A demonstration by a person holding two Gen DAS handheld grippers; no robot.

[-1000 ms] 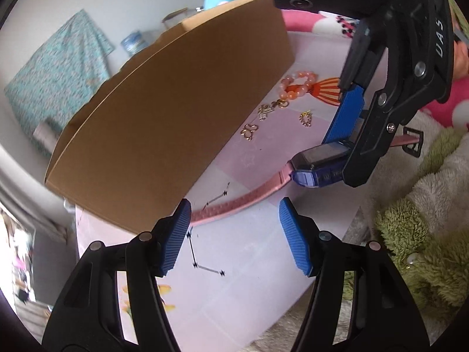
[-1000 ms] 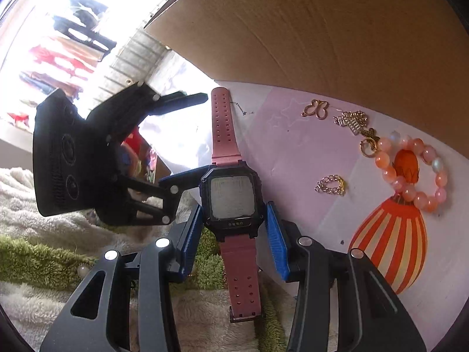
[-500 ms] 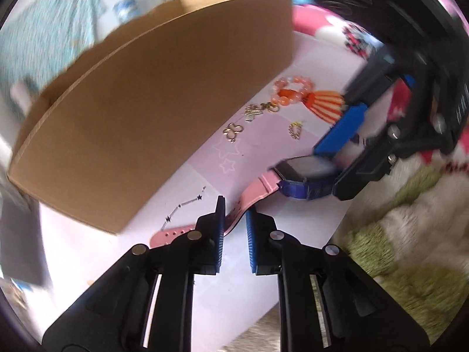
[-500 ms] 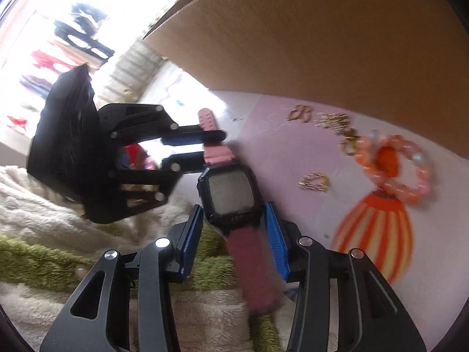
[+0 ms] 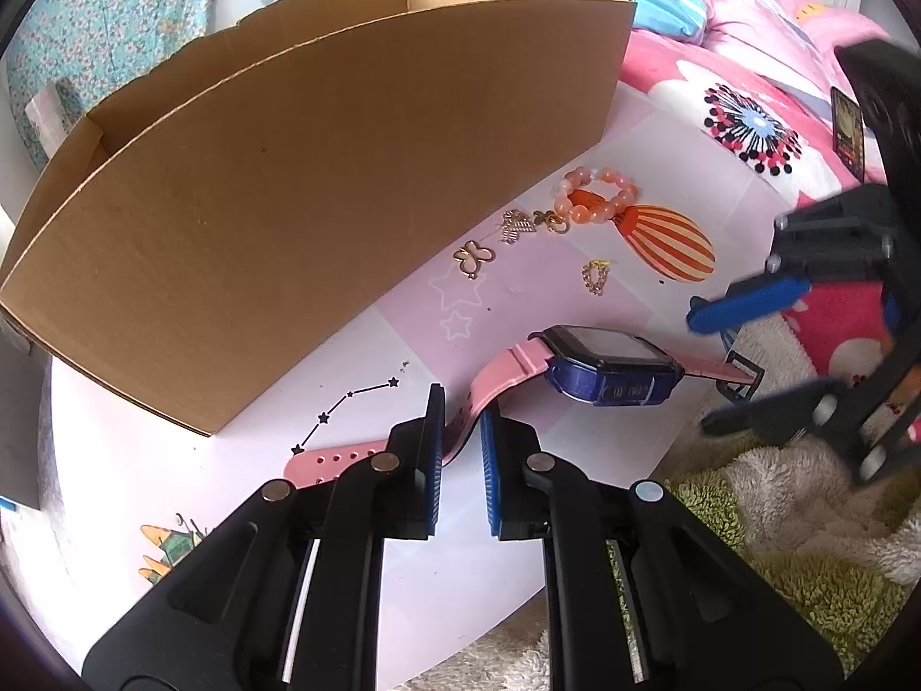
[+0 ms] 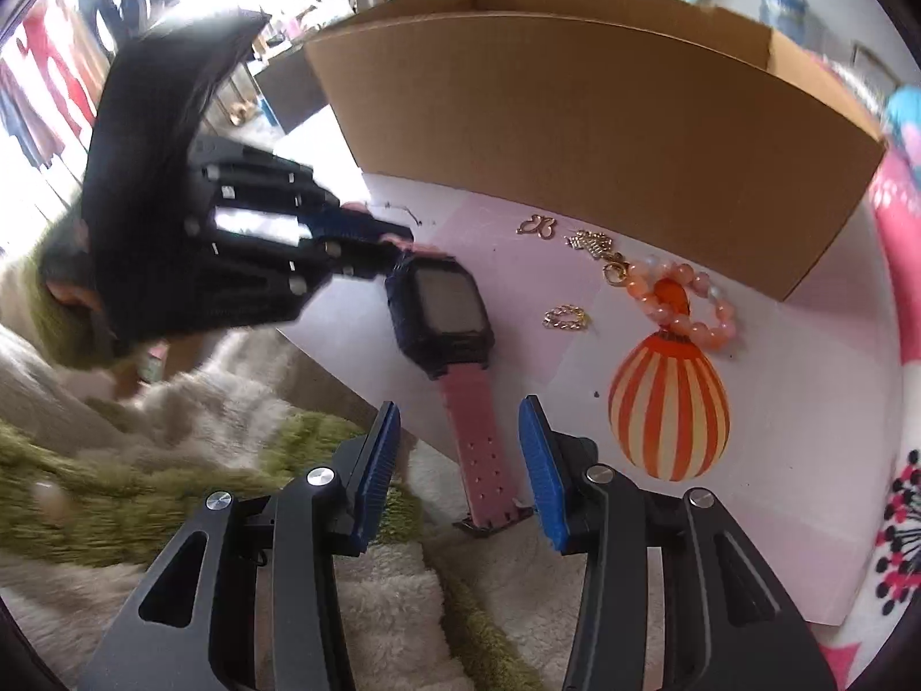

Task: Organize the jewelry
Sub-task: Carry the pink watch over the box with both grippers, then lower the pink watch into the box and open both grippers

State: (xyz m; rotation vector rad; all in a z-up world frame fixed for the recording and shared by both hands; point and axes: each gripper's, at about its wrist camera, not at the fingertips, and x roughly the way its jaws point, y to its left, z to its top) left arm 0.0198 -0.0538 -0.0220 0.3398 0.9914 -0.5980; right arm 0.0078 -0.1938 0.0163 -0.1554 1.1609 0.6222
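Now released by the right gripper (image 6: 460, 460), jaws standing apart and empty, and pinched at its pink strap by the left gripper (image 5: 460, 449), watch (image 5: 604, 368) lying near desk (image 5: 575, 518) edge, ready for lifting into box (image 5: 316, 184).

My left gripper (image 5: 461, 449) closed from wide open onto pink strap (image 5: 495, 391) of watch (image 6: 440, 311), on strap side toward cardboard box (image 5: 322, 184). My right gripper (image 6: 457, 460) let go of watch case, drew back from box; jaws now apart astride buckle-end strap, not touching. Strap now arched up near left pads.
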